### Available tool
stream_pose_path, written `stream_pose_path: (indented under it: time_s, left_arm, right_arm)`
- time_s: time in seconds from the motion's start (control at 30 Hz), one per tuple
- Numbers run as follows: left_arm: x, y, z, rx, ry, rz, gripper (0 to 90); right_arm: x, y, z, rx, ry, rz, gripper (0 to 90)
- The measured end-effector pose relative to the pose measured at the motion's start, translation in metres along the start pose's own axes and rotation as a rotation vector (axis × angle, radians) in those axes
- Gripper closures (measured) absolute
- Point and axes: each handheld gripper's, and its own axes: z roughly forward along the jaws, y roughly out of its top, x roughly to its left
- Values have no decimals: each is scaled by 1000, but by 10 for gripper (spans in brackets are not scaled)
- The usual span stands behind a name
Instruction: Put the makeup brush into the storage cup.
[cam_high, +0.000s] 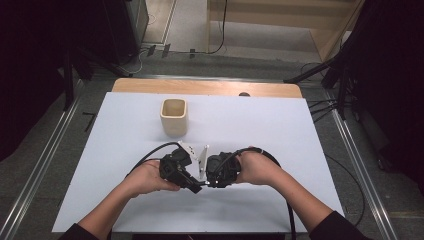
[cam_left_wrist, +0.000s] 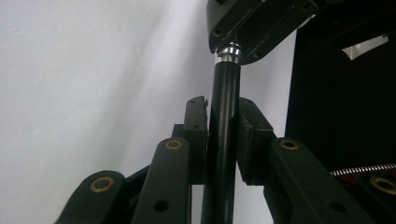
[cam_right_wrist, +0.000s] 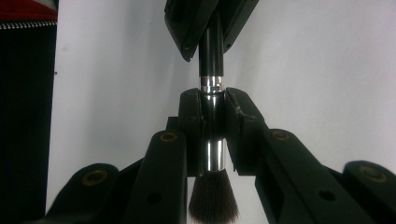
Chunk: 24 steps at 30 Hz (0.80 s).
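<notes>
Two grippers closed on one makeup brush, tip to tip above white table, near its front edge. Right gripper clamped on chrome ferrule, pads pressing both sides; dark bristle tuft hanging out behind the pads, toward camera. Black handle running straight on from ferrule into left gripper, pads tight against it on either side. Seen from high view: left gripper and right gripper facing each other, almost touching, brush bridging the short gap between them, level with tabletop. Beige square cup standing upright farther back, well apart from both grippers. No brand, label or legible writing visible on brush, cup or grippers.
</notes>
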Motion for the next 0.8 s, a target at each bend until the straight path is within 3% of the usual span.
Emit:
stream_pose_path:
  time_s: [0.3, 0.43, 0.6, 0.8]
  left_arm:
    - [2, 0, -1, 4, -49, 14, 796]
    - [3, -1, -1, 2, -44, 0, 797]
    - [5, -2, -4, -24, -25, -24, 797]
    - [9, -6, -6, -49, -3, -46, 796]
  right_arm:
    - [0, 0, 0, -11, 5, -10, 768]
    - [-2, -1, -2, -23, 34, 0, 634]
    - [-3, -3, -7, -18, -1, 69, 441]
    - [-4, -15, -15, -67, -20, 154, 386]
